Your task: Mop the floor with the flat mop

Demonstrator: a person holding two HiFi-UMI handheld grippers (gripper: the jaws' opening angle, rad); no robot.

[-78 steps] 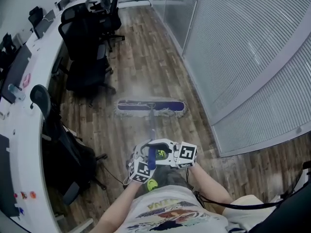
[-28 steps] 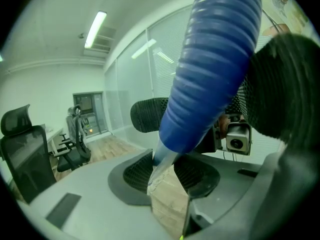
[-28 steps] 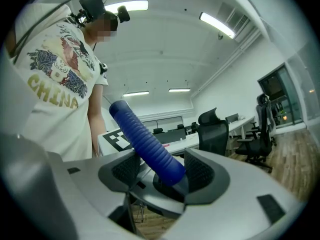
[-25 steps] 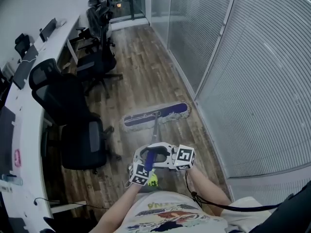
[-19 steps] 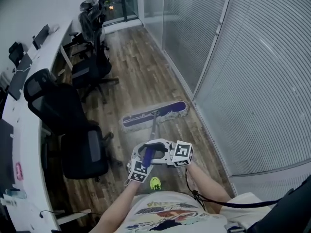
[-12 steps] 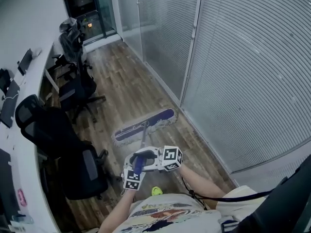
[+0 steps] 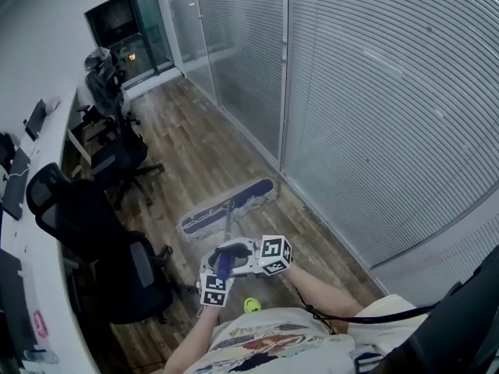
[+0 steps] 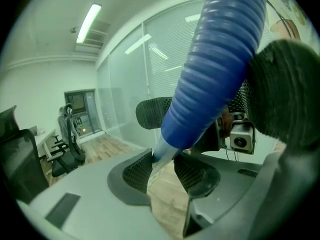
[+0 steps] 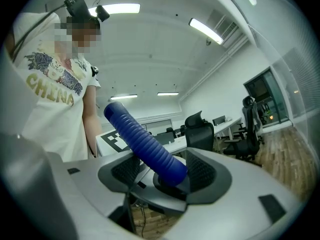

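At the top of the mop handle (image 7: 223,264), where the left gripper (image 7: 217,274) and the right gripper (image 7: 236,252) are both clamped on it, the hold could be jarred loose if the mop head (image 7: 228,206), lying on the floor (image 7: 201,131) near the glass wall (image 7: 351,115), is driven into the wall's base or swung back into the office chair (image 7: 86,216).
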